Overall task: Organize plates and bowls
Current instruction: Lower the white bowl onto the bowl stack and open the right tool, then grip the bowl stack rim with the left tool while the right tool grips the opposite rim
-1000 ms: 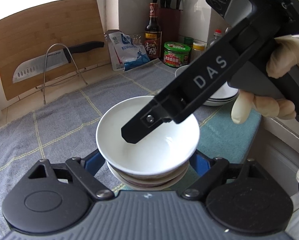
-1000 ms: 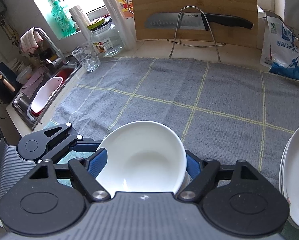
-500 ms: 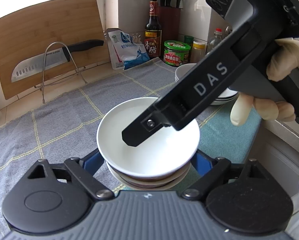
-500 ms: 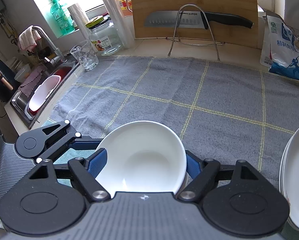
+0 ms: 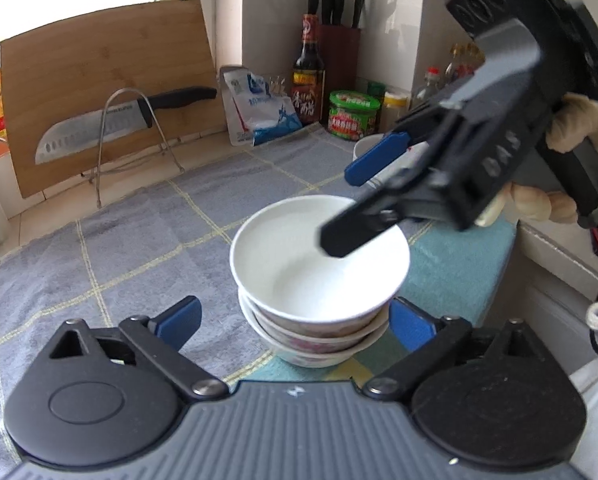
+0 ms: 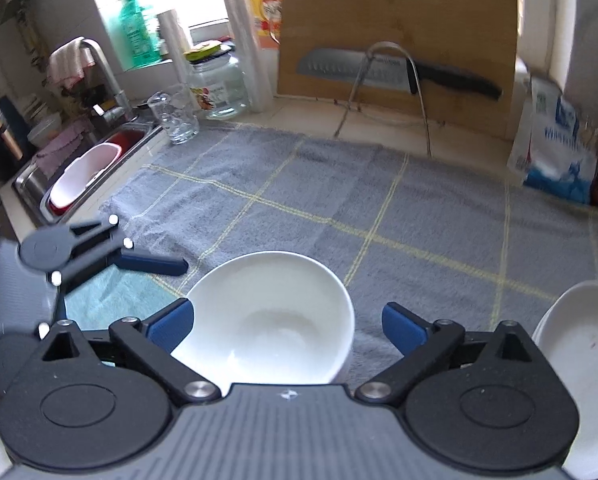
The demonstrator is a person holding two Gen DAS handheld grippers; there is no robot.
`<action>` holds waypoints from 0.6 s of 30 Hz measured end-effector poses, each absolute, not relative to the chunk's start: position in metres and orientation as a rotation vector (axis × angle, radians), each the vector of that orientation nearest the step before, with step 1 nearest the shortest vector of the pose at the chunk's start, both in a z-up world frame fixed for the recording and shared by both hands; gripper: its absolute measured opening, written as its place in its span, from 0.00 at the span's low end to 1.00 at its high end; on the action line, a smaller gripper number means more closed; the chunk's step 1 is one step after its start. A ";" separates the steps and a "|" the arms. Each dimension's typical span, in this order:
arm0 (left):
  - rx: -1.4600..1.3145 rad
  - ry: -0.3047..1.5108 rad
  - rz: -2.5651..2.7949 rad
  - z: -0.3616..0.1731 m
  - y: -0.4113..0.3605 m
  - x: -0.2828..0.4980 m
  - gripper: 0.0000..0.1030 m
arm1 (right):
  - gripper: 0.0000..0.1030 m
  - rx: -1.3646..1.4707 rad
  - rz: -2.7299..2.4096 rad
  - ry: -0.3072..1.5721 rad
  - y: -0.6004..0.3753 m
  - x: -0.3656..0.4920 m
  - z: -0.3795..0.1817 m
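Note:
A white bowl (image 5: 319, 256) tops a stack of bowls (image 5: 315, 344) on the grey checked towel (image 5: 139, 248). My left gripper (image 5: 295, 320) is open, its blue pads either side of the stack, apart from it. My right gripper (image 6: 287, 324) is open and raised above the top bowl (image 6: 271, 320), not touching it; in the left wrist view it (image 5: 339, 208) hovers over the bowl's far right rim. A stack of white plates (image 6: 579, 344) lies at the right, partly hidden behind the right gripper in the left wrist view.
A cutting board (image 5: 107, 92) and a knife on a wire rack (image 5: 131, 120) stand at the back. A salt bag (image 5: 259, 108), sauce bottle (image 5: 309, 76), green tin (image 5: 355, 114) and knife block (image 5: 339, 40) fill the corner. A sink (image 6: 87, 176) and a glass (image 6: 177, 118) are at the left.
Both grippers have opened and let go of the bowl stack. The right gripper has lifted up and back to the right; the left has drawn back a little.

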State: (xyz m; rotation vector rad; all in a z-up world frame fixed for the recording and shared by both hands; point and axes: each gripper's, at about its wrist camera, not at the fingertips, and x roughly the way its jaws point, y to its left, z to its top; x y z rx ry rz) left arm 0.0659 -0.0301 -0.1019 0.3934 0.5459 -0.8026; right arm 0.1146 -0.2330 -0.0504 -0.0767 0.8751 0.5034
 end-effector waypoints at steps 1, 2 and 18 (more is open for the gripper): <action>0.392 0.534 -0.807 -0.100 -0.027 0.065 0.98 | 1.00 -0.103 0.511 0.858 -0.234 0.111 -0.048; 0.388 0.524 -0.808 -0.098 -0.025 0.065 0.98 | 1.00 -0.137 0.521 0.841 -0.235 0.106 -0.045; 0.472 0.661 -0.874 -0.129 -0.015 0.077 0.98 | 1.00 -0.382 0.609 0.944 -0.245 0.080 -0.083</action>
